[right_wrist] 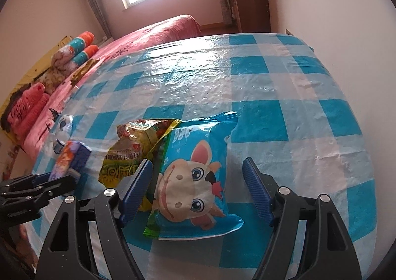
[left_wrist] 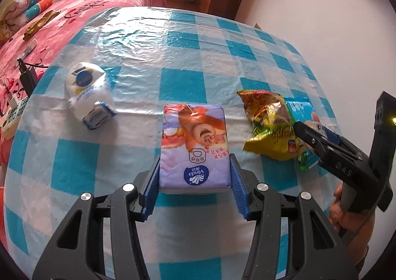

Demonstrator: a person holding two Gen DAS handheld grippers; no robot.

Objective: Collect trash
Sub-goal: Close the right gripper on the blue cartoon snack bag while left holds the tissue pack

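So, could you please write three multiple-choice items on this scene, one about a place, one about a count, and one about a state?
1. Where does the yellow snack bag lie?
A. partly under the blue cartoon bag
B. on the bed
C. inside a bin

2. How many packages lie on the checked tablecloth?
A. two
B. four
C. six

3. What does the left gripper do?
A. hangs open
B. grips the tissue pack
C. holds a bottle

Key: 1 A, the blue bag overlaps its edge. 2 B, counting the white pack. 3 B, both pads press on the pack's sides.

Left tool [left_wrist: 194, 176] clamped, right tool [right_wrist: 198, 181] jaws apart
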